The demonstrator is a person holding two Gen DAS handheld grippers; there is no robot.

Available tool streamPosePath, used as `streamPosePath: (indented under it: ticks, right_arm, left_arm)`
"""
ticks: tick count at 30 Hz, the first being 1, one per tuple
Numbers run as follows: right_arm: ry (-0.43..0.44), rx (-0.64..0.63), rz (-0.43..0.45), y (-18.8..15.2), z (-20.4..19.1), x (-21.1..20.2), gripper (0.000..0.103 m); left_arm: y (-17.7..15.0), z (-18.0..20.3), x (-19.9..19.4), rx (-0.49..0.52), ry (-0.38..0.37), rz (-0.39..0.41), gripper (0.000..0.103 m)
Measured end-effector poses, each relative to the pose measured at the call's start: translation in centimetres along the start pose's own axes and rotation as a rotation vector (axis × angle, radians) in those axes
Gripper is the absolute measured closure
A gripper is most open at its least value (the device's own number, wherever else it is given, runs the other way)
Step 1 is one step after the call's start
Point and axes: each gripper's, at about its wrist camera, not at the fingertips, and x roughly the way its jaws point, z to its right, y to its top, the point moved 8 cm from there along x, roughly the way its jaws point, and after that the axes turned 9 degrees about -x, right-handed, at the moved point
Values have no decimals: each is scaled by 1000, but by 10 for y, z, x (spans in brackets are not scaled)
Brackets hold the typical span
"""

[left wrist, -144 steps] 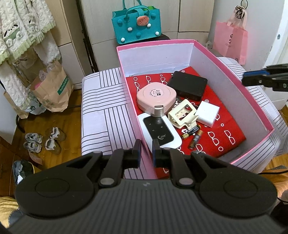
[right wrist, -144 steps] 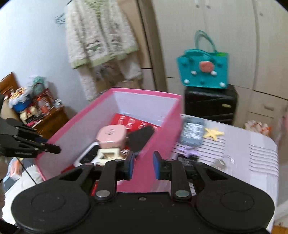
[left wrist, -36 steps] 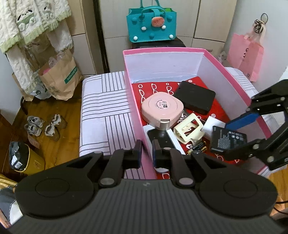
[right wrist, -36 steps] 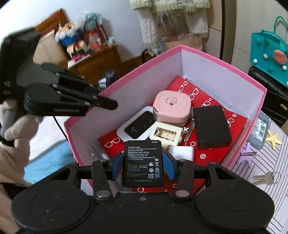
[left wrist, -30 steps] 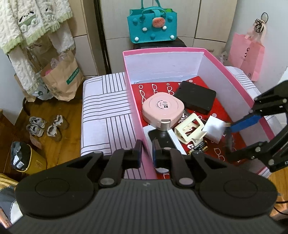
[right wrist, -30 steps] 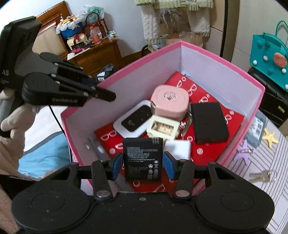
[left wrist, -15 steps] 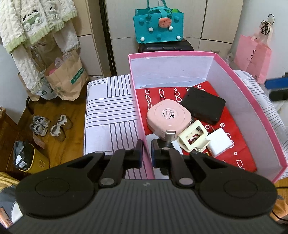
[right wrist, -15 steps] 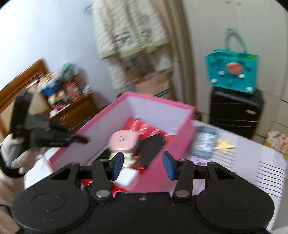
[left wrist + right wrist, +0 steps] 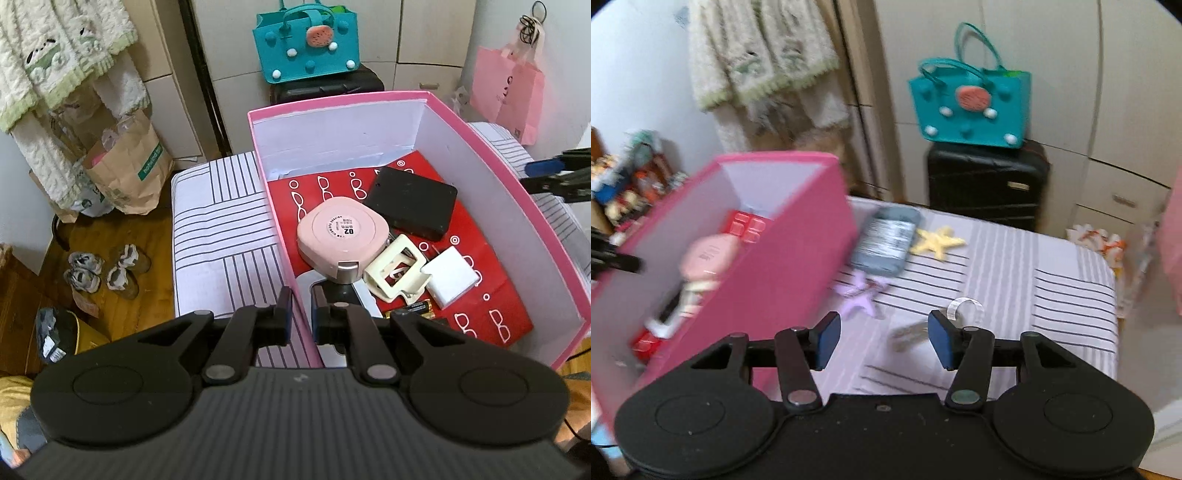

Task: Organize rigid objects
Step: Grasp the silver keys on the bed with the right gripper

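Striped bedding [image 9: 1015,258] beside the pink box [image 9: 524,199] (left gripper [image 9: 298,314] clamped on its wall) appears only past the empty, just-widened right gripper [image 9: 884,341].

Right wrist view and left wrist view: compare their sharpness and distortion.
Right wrist view: motion-smeared, the pink cardboard box and grey labelled pack streaked, only the open right gripper crisp. Left wrist view: sharp, the round pink case's label visible; fisheye bows the box walls.

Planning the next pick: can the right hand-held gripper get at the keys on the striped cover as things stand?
Probably yes: the right hand-held gripper is open and empty, the keys lie uncovered just ahead between its fingers.
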Motion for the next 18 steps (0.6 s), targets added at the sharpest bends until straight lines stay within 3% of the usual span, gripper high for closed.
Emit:
streamPosePath:
  ticks: [5,9,13,14,15,16,18]
  right_arm:
    - [-101,28,-31,-12,31,28,43]
    - [-118,82,-29,-17,51,43,43]
    - [-125,102,43,-18,58,55,40]
    - [-146,73,50,-18,55,56,44]
    - [-144,50,62,-16,51,56,66]
    - [-138,40,68,-15,47,54,74]
    - [-158,43,49,-15,44,49,74]
  left_arm:
    - [0,0,0,17,-7,1,94]
    - [-1,1,1,27,-6,1,93]
    - [0,2,1,33,-2,-4,93]
    - [0,3,1,37,-1,-7,93]
    - [0,3,1,39,1,-9,93]
    - [0,3,1,42,1,-12,93]
    - [0,3,1,46,3,-15,93]
